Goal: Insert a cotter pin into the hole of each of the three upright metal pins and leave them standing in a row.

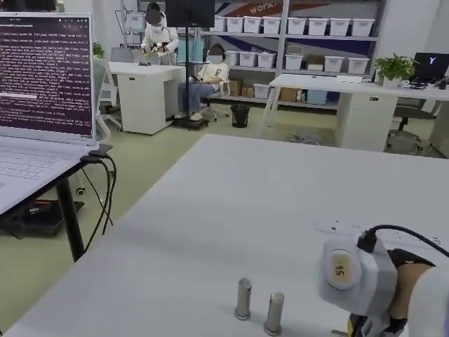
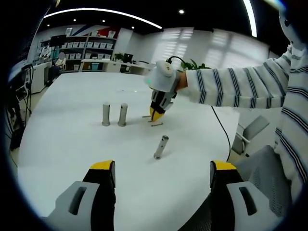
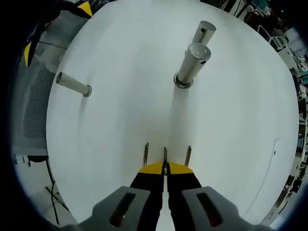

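We see a white workbench (image 1: 266, 210) on a pale green floor (image 1: 140, 161); a laptop (image 1: 42, 77) at left; behind, white desks (image 1: 144, 91), shelving (image 1: 283, 42) holding white bins (image 1: 330, 27), a potted plant (image 1: 394, 67); overhead, light strips (image 2: 249, 17).

Dull brushed metal pins (image 3: 191, 65) on a smooth matt white tabletop (image 1: 231, 210)

The left gripper (image 2: 162, 167) sits low in front of the person, its yellow-tipped jaws spread wide apart. The right gripper (image 3: 164, 168) has its jaws pressed together so that the yellow tips meet. In the left gripper view it angles down with its tips towards the work surface. In that view the person's right arm (image 2: 231, 86), in a striped sleeve (image 2: 269, 77), reaches in from the right, stretched nearly straight behind the tool.
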`<move>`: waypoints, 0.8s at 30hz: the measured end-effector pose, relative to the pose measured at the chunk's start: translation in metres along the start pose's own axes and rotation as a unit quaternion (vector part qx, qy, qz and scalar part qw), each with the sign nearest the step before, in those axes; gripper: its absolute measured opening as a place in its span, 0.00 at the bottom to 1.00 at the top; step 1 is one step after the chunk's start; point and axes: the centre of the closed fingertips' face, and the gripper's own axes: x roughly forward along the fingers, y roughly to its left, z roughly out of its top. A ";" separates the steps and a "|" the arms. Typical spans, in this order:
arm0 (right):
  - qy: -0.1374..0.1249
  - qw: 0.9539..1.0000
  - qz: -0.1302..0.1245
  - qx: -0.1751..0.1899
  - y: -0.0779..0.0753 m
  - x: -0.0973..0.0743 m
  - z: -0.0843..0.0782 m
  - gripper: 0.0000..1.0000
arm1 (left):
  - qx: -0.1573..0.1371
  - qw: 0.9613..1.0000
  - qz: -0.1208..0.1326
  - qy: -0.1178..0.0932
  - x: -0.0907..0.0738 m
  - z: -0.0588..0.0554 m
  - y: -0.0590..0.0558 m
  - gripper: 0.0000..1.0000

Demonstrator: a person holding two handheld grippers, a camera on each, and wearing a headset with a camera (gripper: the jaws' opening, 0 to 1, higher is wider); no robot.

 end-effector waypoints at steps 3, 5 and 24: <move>0.000 1.000 -0.002 0.008 0.000 0.000 0.001 0.00 | -0.005 1.000 0.002 -0.004 0.000 0.002 0.001 0.78; 0.007 1.000 -0.005 0.002 0.001 0.000 0.002 0.00 | -0.003 1.000 -0.001 -0.001 0.000 0.002 0.000 0.77; -0.023 0.998 -0.054 -0.013 0.000 -0.026 0.009 0.00 | 0.002 1.000 -0.023 0.004 0.003 0.006 -0.009 0.71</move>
